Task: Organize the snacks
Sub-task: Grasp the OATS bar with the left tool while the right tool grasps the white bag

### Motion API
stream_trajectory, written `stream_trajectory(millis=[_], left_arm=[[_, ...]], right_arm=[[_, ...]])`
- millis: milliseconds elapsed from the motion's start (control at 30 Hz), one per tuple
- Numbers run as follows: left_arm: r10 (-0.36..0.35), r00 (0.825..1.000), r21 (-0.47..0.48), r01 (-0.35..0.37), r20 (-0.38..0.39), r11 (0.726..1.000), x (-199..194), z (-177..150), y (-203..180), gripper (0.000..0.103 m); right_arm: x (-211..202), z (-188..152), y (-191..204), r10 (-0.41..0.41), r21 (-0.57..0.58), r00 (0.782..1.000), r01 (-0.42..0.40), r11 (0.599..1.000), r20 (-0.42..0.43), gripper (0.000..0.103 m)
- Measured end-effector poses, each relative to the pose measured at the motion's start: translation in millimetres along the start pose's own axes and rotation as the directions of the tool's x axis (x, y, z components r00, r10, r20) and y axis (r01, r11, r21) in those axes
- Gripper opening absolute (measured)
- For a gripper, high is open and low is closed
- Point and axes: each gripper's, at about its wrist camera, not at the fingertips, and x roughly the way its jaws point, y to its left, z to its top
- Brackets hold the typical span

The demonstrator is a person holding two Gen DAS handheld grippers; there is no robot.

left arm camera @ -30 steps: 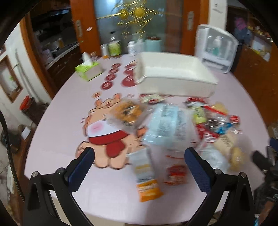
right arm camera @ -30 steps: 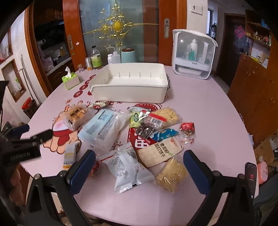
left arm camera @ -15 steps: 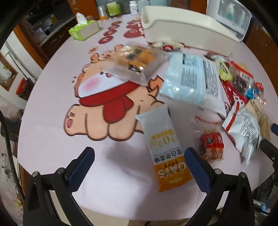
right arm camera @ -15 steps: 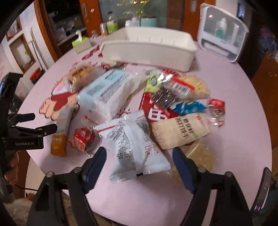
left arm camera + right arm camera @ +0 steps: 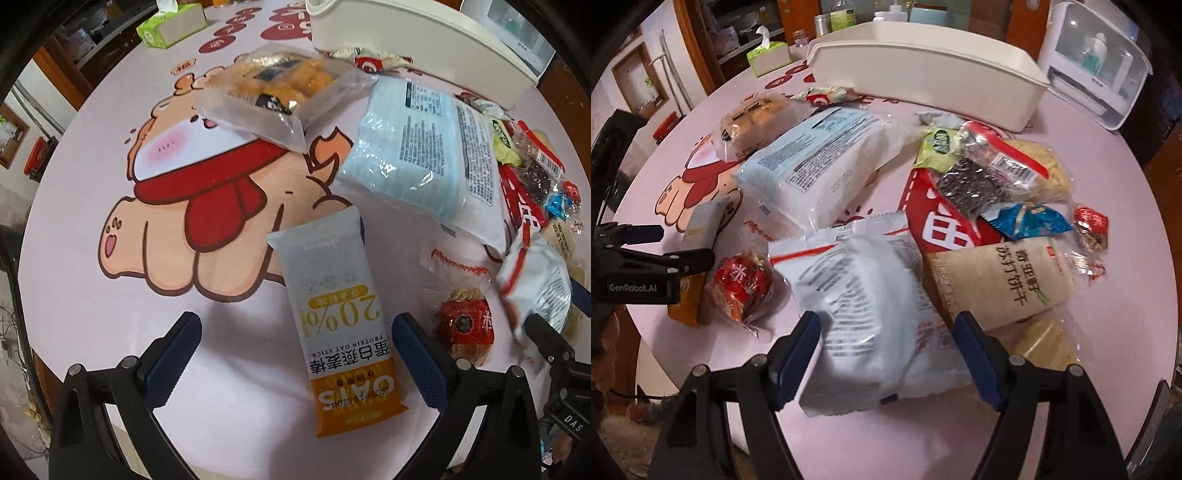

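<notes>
**Fingers straddle two snack packs**

Right fingers have just narrowed around the white bag, pads not visibly pressing. Left fingers gape over the oat bar. Beyond on the table: more snacks, then the white bin.

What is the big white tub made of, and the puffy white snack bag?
The white tub looks like hard matte plastic: smooth, thick, rounded walls with a molded rim. The puffy white bag looks like thin glossy plastic film: it crinkles, shines, and has a crimped seal.
</notes>
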Motion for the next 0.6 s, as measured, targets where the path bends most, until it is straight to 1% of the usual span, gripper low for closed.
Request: stream_trajectory(millis=[67,100,200,233,267,300,333,367,467,533,600], left_arm=[[-0.014,1.0,-0.003,0.014,-0.01,1.0,5.3,-0.4,0.0,0.09],[-0.031,0.999,-0.009,0.031,-0.017,0.999,6.6,-0.6,0.4,0.09],[-0.037,0.999,-0.002,0.037,-0.011,0.999,7.3,-1.1,-2.0,0.083],[-0.039,0.999,0.005,0.039,-0.008,0.999,5.8,-2.1,-2.9,0.077],[-0.041,0.999,0.011,0.041,-0.002,0.999,3.7,-2.8,-4.1,0.067],[-0.044,0.999,0.023,0.044,0.007,0.999,1.2,-3.8,-6.0,0.061],[-0.046,0.999,0.031,0.046,0.013,0.998,-1.9,-4.6,-7.9,0.045],[-0.048,0.999,0.042,0.047,0.018,0.998,-4.1,-5.2,-9.8,0.043],[-0.054,0.998,0.058,0.053,0.022,0.997,-6.8,-6.4,-12.8,0.04],[-0.061,0.998,0.059,0.06,0.025,0.996,-8.5,-8.5,-11.8,0.04],[-0.076,0.996,0.054,0.074,0.047,0.996,-13.9,-9.3,-9.0,0.039]], right_arm=[[2.0,0.5,0.8,-0.004,-0.012,1.0,0.004,1.0,0.001,0.076],[2.3,0.8,1.4,-0.005,-0.018,1.0,0.005,1.0,0.005,0.076],[3.3,2.0,2.6,-0.006,-0.031,1.0,0.007,0.999,0.008,0.076],[3.5,2.1,3.0,-0.006,-0.036,1.0,0.006,0.999,0.01,0.076],[3.9,2.2,3.6,-0.007,-0.041,1.0,0.007,0.999,0.01,0.076],[4.1,1.8,4.3,-0.008,-0.046,1.0,0.009,0.999,0.013,0.076],[4.3,1.6,5.3,-0.01,-0.05,1.0,0.01,0.999,0.015,0.075],[4.0,1.4,6.6,-0.013,-0.057,1.0,0.014,0.998,0.019,0.075],[2.9,-0.4,6.9,-0.002,-0.059,1.0,0.003,0.998,0.016,0.068],[1.4,-2.2,4.9,0.012,-0.044,1.0,-0.011,0.999,0.019,0.062],[-1.0,-3.3,5.7,0.009,-0.045,1.0,-0.008,0.999,0.021,0.058]])
